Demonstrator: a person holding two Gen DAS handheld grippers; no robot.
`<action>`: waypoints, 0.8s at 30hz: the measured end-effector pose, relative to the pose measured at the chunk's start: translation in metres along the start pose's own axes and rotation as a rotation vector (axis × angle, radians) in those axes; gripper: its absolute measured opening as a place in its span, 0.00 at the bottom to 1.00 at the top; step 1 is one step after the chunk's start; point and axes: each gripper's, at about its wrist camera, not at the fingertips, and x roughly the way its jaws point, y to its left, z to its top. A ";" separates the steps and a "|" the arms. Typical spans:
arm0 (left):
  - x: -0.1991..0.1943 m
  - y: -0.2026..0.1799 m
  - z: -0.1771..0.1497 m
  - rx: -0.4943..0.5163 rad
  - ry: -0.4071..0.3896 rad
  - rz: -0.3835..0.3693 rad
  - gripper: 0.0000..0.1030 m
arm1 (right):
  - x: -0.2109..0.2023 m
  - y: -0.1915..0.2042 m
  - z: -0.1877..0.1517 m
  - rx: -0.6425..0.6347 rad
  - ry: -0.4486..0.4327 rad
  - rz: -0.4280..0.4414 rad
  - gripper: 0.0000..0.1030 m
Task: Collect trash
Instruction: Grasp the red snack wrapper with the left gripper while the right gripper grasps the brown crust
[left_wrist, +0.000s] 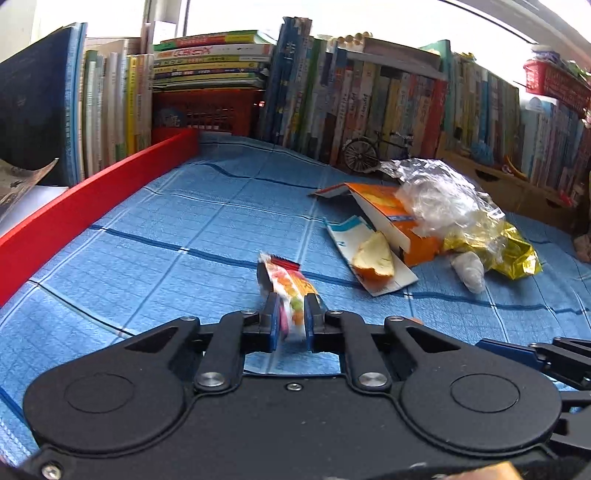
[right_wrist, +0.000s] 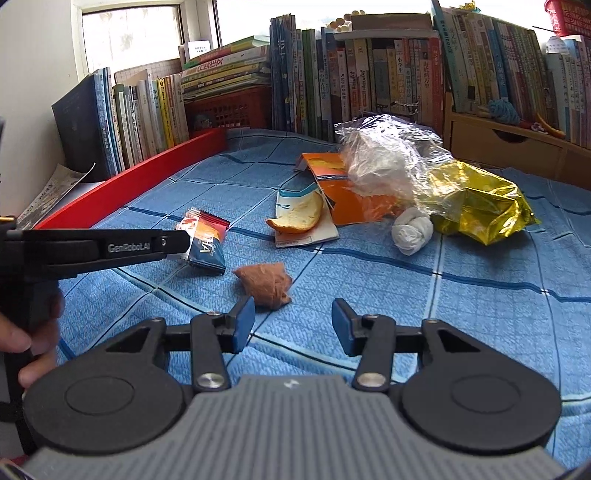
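Observation:
My left gripper (left_wrist: 291, 300) is shut on a colourful snack wrapper (left_wrist: 284, 273), which sticks up between its blue pads. The right wrist view shows that gripper (right_wrist: 177, 242) from the side, pinching the wrapper (right_wrist: 207, 240) just above the cloth. My right gripper (right_wrist: 291, 314) is open with nothing between its fingers. A crumpled brown paper wad (right_wrist: 264, 284) lies just ahead of its left finger. Farther back lie an orange peel (right_wrist: 299, 218) on a white-blue card, an orange carton (right_wrist: 347, 199), a clear plastic bag (right_wrist: 384, 158), a gold foil bag (right_wrist: 476, 203) and a white tissue wad (right_wrist: 412, 229).
A blue checked cloth (right_wrist: 480, 314) covers the surface. A red rail (right_wrist: 129, 184) borders its left side. Rows of books (right_wrist: 369, 74) and a red crate line the back, with a wooden drawer unit (right_wrist: 498, 144) at the right. A small model bicycle (left_wrist: 364, 153) stands behind the trash.

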 end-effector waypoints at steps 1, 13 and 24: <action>-0.001 0.003 0.000 -0.006 0.000 0.002 0.13 | 0.003 0.002 0.002 -0.007 0.004 -0.003 0.52; 0.022 0.006 -0.001 -0.022 0.048 0.017 0.61 | 0.041 0.019 0.011 -0.045 0.042 -0.031 0.63; 0.038 -0.002 -0.001 -0.079 0.063 -0.016 0.19 | 0.044 0.029 0.009 -0.087 0.031 -0.011 0.34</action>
